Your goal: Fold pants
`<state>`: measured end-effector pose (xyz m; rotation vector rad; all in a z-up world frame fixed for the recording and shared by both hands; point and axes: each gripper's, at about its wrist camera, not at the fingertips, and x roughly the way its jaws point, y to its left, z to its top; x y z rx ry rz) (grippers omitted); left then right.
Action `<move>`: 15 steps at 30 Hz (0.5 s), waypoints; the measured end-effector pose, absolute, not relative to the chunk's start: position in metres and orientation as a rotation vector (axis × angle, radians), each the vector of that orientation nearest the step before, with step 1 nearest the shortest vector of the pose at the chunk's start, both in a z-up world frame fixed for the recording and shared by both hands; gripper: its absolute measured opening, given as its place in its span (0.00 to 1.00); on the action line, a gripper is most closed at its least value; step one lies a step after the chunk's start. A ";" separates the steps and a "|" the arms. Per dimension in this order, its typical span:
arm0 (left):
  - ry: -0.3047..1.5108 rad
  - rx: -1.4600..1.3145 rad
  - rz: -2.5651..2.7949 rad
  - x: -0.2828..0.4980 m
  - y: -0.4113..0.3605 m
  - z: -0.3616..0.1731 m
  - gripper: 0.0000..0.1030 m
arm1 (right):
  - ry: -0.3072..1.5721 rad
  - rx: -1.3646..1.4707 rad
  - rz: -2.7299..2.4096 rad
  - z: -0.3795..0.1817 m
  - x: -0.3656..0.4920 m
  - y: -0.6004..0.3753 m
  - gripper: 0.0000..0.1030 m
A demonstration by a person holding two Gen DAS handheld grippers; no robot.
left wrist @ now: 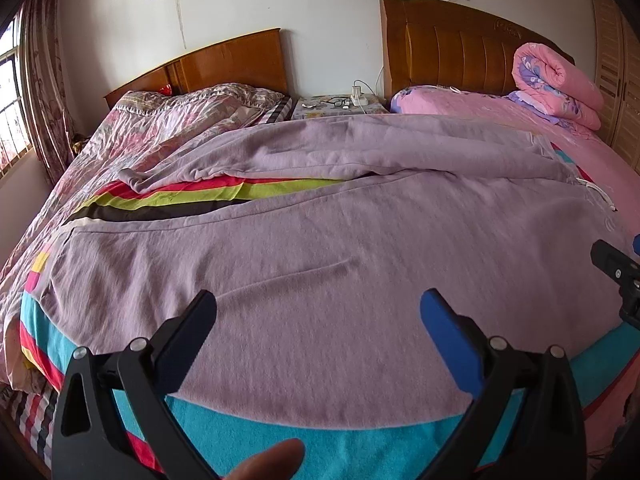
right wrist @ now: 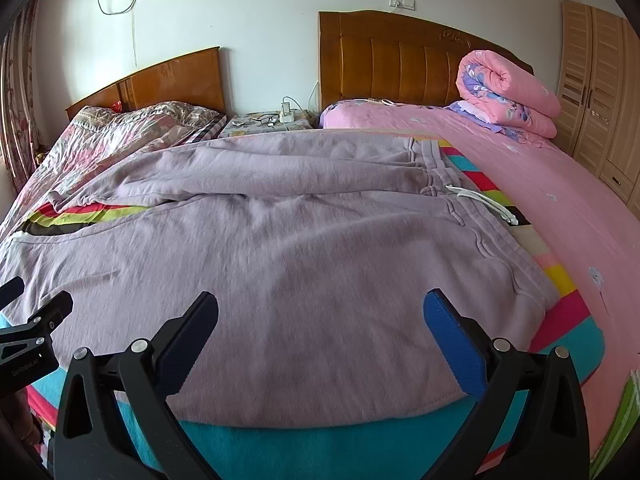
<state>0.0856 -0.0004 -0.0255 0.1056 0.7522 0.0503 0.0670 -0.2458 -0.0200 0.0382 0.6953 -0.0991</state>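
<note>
Left gripper [left wrist: 318, 308]: jaws wide, above pants, holding nothing.
Right gripper [right wrist: 320, 310]: jaws wide, empty.
Lilac sweatpants [right wrist: 280, 248]: spread flat on striped blanket [right wrist: 260, 444].

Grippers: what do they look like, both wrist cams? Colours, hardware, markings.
Left gripper and right gripper match: black plastic frames with triangular cutouts and silver pivot bolts. One finger is black, the other has a ribbed blue pad. In the right view the left gripper's body bears small, hard-to-read lettering. No sleeves or cables visible.
</note>
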 end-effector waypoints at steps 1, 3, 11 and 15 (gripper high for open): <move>0.757 0.107 0.052 0.094 -0.001 -0.024 0.99 | 0.699 0.036 -0.100 -0.019 0.075 -0.247 0.96; 0.774 0.108 0.059 0.110 -0.004 -0.022 0.99 | 0.709 0.038 -0.100 -0.017 0.089 -0.250 0.96; 0.859 0.086 0.039 0.156 -0.015 -0.029 0.99 | 0.719 0.030 -0.087 -0.014 0.124 -0.257 0.96; 0.880 0.067 -0.033 0.172 -0.024 -0.033 0.99 | 0.678 -0.024 -0.002 -0.004 0.141 -0.260 0.96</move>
